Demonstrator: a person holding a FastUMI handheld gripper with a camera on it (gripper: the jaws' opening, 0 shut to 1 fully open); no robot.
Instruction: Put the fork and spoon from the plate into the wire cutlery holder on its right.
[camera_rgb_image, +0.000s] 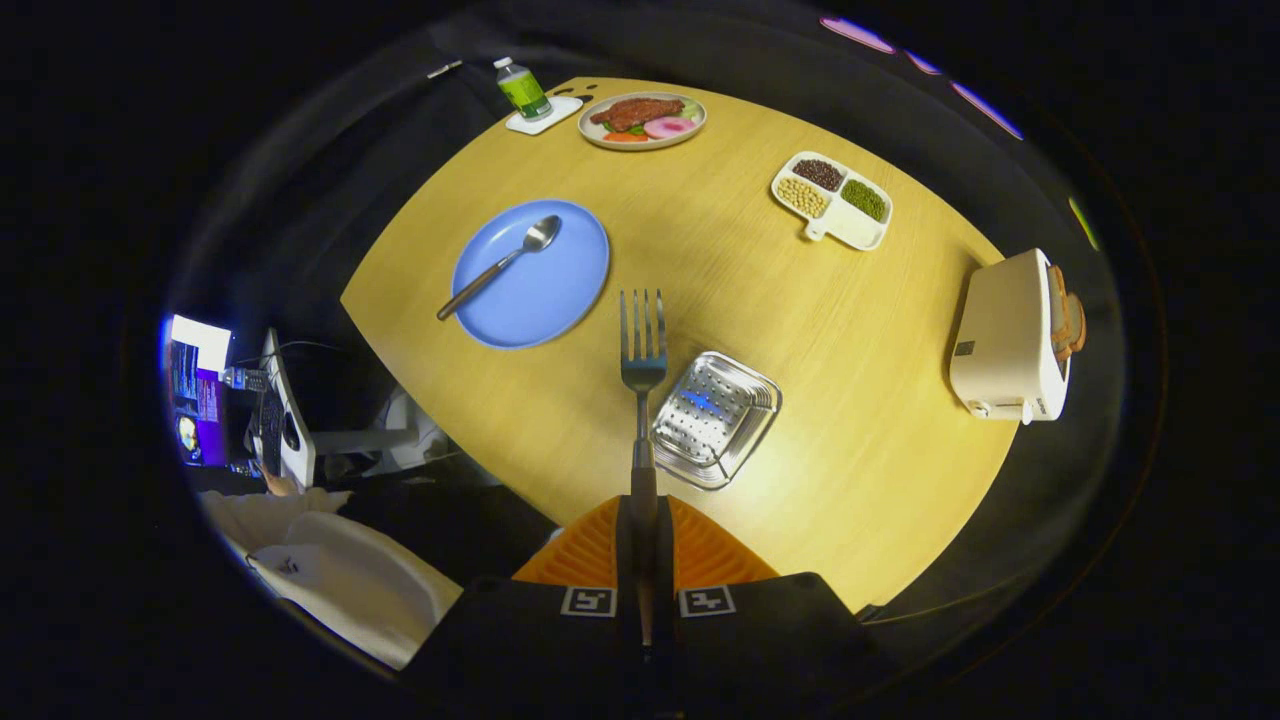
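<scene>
Gripper (641, 545) fingers clamp the fork (642, 350) by its handle, tines forward, high over the table. We note the wire cutlery holder (715, 418) just at its 3 o'clock, ready for the drop. Spoon (500, 265) lies on the plate (545, 300) at 10 o'clock.

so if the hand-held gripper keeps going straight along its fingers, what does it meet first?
Probably bare table. The hand-held gripper is shut on the fork, whose tines lead, passing between the blue plate and the wire cutlery holder. Depth is unclear.

One fork (643, 350), one spoon (500, 265), two plates (532, 273), one holder (715, 418).
</scene>
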